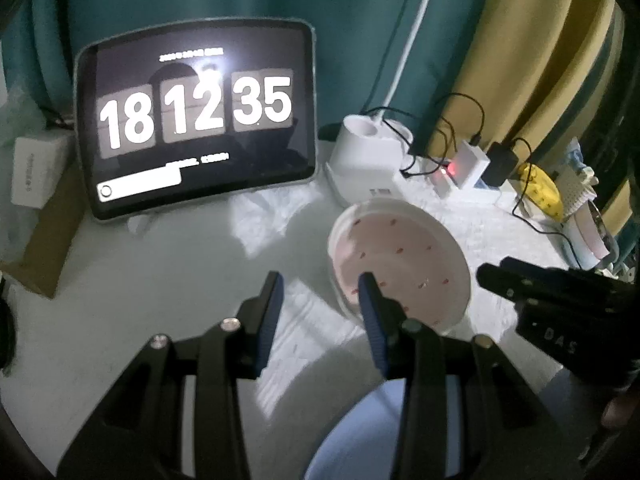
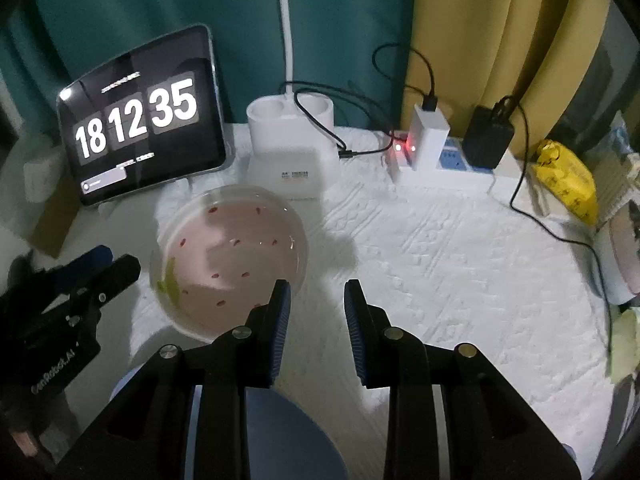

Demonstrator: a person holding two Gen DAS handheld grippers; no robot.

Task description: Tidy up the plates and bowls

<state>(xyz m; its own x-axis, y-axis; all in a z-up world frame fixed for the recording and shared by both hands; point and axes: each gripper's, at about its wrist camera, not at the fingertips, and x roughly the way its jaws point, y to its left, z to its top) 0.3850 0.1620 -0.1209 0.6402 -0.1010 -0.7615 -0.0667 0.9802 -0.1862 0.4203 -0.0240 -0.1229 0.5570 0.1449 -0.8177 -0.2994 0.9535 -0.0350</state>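
A pink plate with small red marks [image 1: 404, 264] lies on the white tablecloth; it also shows in the right wrist view [image 2: 232, 256]. A blue plate [image 1: 360, 436] lies near me, partly under the gripper bodies, and shows in the right wrist view [image 2: 288, 432]. My left gripper [image 1: 322, 292] is open and empty, its right finger over the pink plate's near left rim. My right gripper [image 2: 316, 300] is open and empty, just right of the pink plate. Each gripper shows in the other's view, the right one [image 1: 520, 280] and the left one [image 2: 104, 268].
A tablet showing a clock [image 1: 200, 120] leans at the back left. A white lamp base [image 2: 292, 148], a power strip with chargers and cables [image 2: 440, 152] and a yellow bag [image 2: 568, 180] stand along the back. A cardboard box [image 1: 44, 232] sits left.
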